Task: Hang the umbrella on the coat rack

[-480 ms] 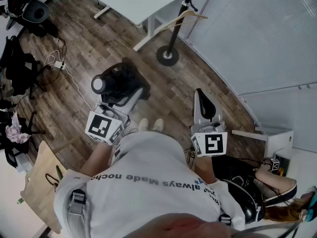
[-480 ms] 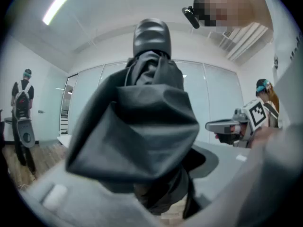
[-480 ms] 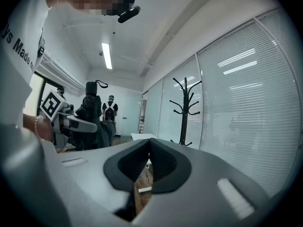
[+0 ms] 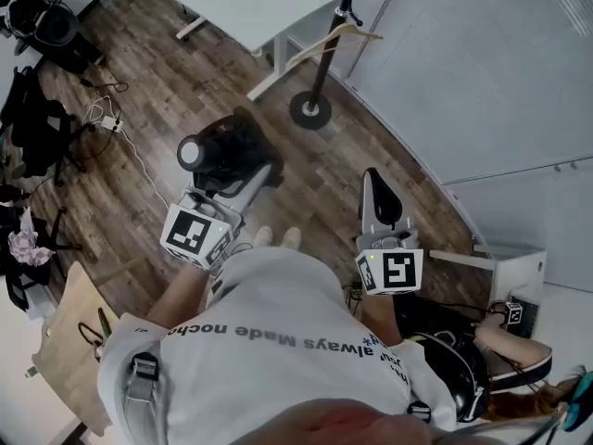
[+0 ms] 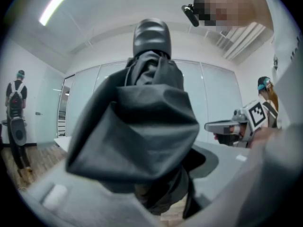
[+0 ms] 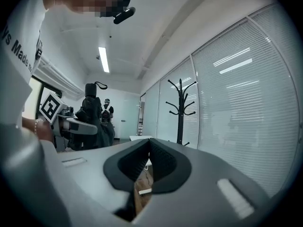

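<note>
Looking down in head view: left gripper carries the folded black umbrella level above the wood floor; right gripper is just beside it, apart. Coat rack stands well ahead, near the wall. Left gripper view: jaws clamped wide on the umbrella — fabric fills the frame. Right gripper view: jaws together, nothing between them — coat rack ahead, umbrella off to the left.

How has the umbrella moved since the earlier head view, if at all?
Yes, slightly. In the head view the umbrella has edged closer to the coat rack's base on the floor.
</note>
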The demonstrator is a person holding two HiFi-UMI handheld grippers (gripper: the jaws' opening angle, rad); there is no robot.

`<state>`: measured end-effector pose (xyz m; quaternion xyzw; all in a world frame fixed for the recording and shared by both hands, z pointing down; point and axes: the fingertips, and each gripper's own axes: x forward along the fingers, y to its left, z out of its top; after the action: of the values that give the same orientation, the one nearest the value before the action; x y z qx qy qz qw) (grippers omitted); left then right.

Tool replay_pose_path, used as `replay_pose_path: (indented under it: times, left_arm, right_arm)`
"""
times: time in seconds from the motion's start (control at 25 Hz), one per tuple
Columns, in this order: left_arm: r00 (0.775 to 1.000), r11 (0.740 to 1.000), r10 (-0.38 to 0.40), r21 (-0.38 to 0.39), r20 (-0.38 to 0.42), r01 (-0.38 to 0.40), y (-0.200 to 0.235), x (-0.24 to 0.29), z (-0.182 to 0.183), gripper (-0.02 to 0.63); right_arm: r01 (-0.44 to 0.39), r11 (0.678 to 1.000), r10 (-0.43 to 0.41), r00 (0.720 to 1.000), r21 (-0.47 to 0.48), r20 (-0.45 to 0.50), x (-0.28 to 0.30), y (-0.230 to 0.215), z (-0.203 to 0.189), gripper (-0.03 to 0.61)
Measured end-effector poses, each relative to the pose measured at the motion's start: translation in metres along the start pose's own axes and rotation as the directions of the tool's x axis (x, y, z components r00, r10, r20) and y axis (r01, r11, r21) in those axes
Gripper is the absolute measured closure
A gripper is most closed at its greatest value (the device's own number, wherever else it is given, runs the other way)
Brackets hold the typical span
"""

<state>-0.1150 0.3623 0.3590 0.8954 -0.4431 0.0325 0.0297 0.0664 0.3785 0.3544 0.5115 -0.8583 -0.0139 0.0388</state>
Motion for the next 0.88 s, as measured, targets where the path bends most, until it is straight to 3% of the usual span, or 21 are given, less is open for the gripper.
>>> replay_pose_path:
  times: [0.56, 0.88]
  left_arm:
    - [0.999, 0.999, 0.044, -0.011, -0.015, -0.044, -0.031, 0.038, -0.009, 0.328]
    - [0.999, 0.999, 0.033, -0.011, -0.013, -0.033, -0.023, 0.054, -0.006, 0.328]
  right_arm:
    - [-0.042, 0.999, 0.042, 0.999, 0.000, -0.006, -0.016, -0.051, -0.014, 0.577]
    - [-0.040, 0.999, 0.040, 0.999, 0.017, -0.007, 0.000, -0.061, -0.016, 0.577]
